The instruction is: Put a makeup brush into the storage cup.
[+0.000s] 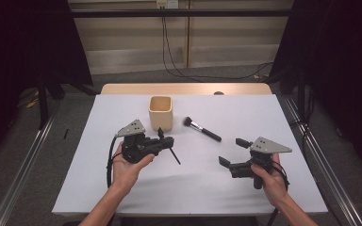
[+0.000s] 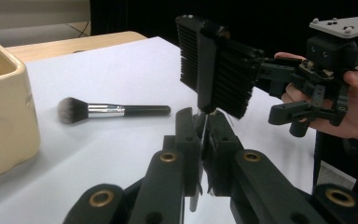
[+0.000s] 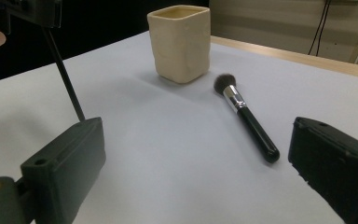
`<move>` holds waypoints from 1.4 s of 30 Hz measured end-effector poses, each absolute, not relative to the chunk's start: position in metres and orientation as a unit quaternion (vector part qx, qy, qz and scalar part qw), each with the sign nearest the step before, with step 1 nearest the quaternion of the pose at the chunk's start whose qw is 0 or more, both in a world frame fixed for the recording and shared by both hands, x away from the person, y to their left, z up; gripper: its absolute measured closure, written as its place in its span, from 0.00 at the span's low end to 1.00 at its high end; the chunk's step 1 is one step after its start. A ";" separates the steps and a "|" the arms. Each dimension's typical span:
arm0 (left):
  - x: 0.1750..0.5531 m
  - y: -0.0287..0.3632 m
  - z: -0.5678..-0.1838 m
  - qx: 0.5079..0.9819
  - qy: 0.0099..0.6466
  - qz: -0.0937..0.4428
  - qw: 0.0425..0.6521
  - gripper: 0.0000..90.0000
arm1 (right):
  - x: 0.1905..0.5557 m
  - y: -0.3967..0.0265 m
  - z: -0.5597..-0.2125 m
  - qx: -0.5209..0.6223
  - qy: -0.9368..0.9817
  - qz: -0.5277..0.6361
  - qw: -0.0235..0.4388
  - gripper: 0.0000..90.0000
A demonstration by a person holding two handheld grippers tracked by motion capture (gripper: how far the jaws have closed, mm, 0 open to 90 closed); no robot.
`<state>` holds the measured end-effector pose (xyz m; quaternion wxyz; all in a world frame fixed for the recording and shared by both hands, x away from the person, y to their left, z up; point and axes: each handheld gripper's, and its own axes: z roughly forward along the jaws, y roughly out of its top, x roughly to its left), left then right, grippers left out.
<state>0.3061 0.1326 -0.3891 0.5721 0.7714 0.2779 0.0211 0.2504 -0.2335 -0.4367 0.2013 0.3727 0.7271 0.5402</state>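
1. The bench (image 1: pixel 122 188) is covered with a white sheet; on it stand a cream cup (image 1: pixel 160 112) toward the far side and, just to its right, a makeup brush (image 1: pixel 201 129) lying flat with its bristles toward the cup.

2. The left gripper (image 1: pixel 162 141), seen in the high view near the cup's front, has its fingers (image 2: pixel 186 140) clenched on a thin dark stick (image 1: pixel 174 155), perhaps a slim brush or pencil; one end slants down toward the bench, and its exact kind is too small to tell.

3. The right gripper (image 1: pixel 233 150) hovers over the right part of the bench with its fingers (image 3: pixel 70 163) released and well apart, nothing between them. In the right gripper view the makeup brush lies ahead, between the two fingers' line of sight but not touched.

4. Judged from this, the step in hand is carrying the thin stick to the cup, with the makeup brush not yet picked up.

5. The next move likely calls for tipping the stick upright over the cup's mouth before letting go, and for the right gripper to come down across the makeup brush's black handle (image 3: pixel 258 135), near its middle, so that it lifts level.
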 end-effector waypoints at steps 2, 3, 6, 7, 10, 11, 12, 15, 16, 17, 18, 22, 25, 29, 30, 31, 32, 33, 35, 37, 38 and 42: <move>0.306 0.134 -0.389 0.771 0.278 0.023 0.572 0.95 | 0.249 -0.236 -0.437 0.376 0.726 0.540 0.201 0.04; 0.307 0.134 -0.388 0.772 0.278 0.023 0.571 0.95 | 0.248 -0.237 -0.437 0.377 0.725 0.540 0.201 0.04; 0.308 0.137 -0.385 0.778 0.276 0.027 0.564 0.95 | 0.246 -0.241 -0.438 0.379 0.724 0.539 0.204 0.04; 0.308 0.138 -0.385 0.780 0.275 0.029 0.562 0.95 | 0.244 -0.243 -0.438 0.382 0.722 0.539 0.205 0.04; 0.311 0.140 -0.381 0.785 0.275 0.033 0.554 0.95 | 0.240 -0.248 -0.440 0.386 0.718 0.540 0.208 0.04; 0.312 0.142 -0.380 0.787 0.274 0.034 0.552 0.95 | 0.239 -0.249 -0.440 0.389 0.716 0.541 0.209 0.04; 0.313 0.143 -0.379 0.786 0.274 0.032 0.553 0.95 | 0.238 -0.251 -0.441 0.391 0.714 0.542 0.210 0.04; 0.315 0.149 -0.372 0.781 0.274 0.038 0.560 0.95 | 0.235 -0.254 -0.441 0.397 0.709 0.543 0.214 0.04; 0.316 0.152 -0.370 0.781 0.274 0.040 0.560 0.95 | 0.234 -0.256 -0.442 0.397 0.706 0.545 0.217 0.04; 0.317 0.154 -0.368 0.781 0.274 0.043 0.559 0.95 | 0.233 -0.257 -0.442 0.398 0.704 0.546 0.219 0.04; 0.318 0.155 -0.366 0.783 0.274 0.045 0.557 0.95 | 0.231 -0.259 -0.442 0.397 0.703 0.547 0.222 0.04; 0.324 0.163 -0.361 0.784 0.281 0.053 0.550 0.95 | 0.225 -0.265 -0.445 0.407 0.695 0.548 0.226 0.03; 0.329 0.168 -0.357 0.782 0.289 0.058 0.550 0.95 | 0.224 -0.269 -0.447 0.412 0.692 0.547 0.230 0.03; 0.335 0.174 -0.354 0.782 0.294 0.065 0.545 0.95 | 0.224 -0.273 -0.450 0.420 0.680 0.550 0.243 0.02; 0.336 0.176 -0.353 0.782 0.296 0.067 0.545 0.95 | 0.224 -0.274 -0.451 0.422 0.676 0.550 0.249 0.02; 0.338 0.177 -0.352 0.782 0.299 0.069 0.543 0.95 | 0.224 -0.275 -0.452 0.425 0.673 0.549 0.253 0.02; 0.340 0.178 -0.351 0.782 0.301 0.071 0.541 0.95 | 0.224 -0.276 -0.452 0.429 0.669 0.550 0.257 0.02; 0.342 0.179 -0.350 0.781 0.302 0.074 0.541 0.95 | 0.224 -0.276 -0.452 0.432 0.666 0.550 0.260 0.02; 0.345 0.180 -0.348 0.782 0.304 0.078 0.539 0.95 | 0.223 -0.277 -0.452 0.433 0.666 0.546 0.268 0.02; 0.349 0.181 -0.344 0.785 0.302 0.080 0.535 0.95 | 0.222 -0.276 -0.453 0.431 0.667 0.543 0.272 0.01; 0.352 0.182 -0.342 0.788 0.301 0.082 0.531 0.95 | 0.222 -0.276 -0.454 0.428 0.670 0.540 0.277 0.01; 0.361 0.186 -0.334 0.781 0.306 0.089 0.537 0.95 | 0.222 -0.276 -0.455 0.432 0.667 0.541 0.276 0.01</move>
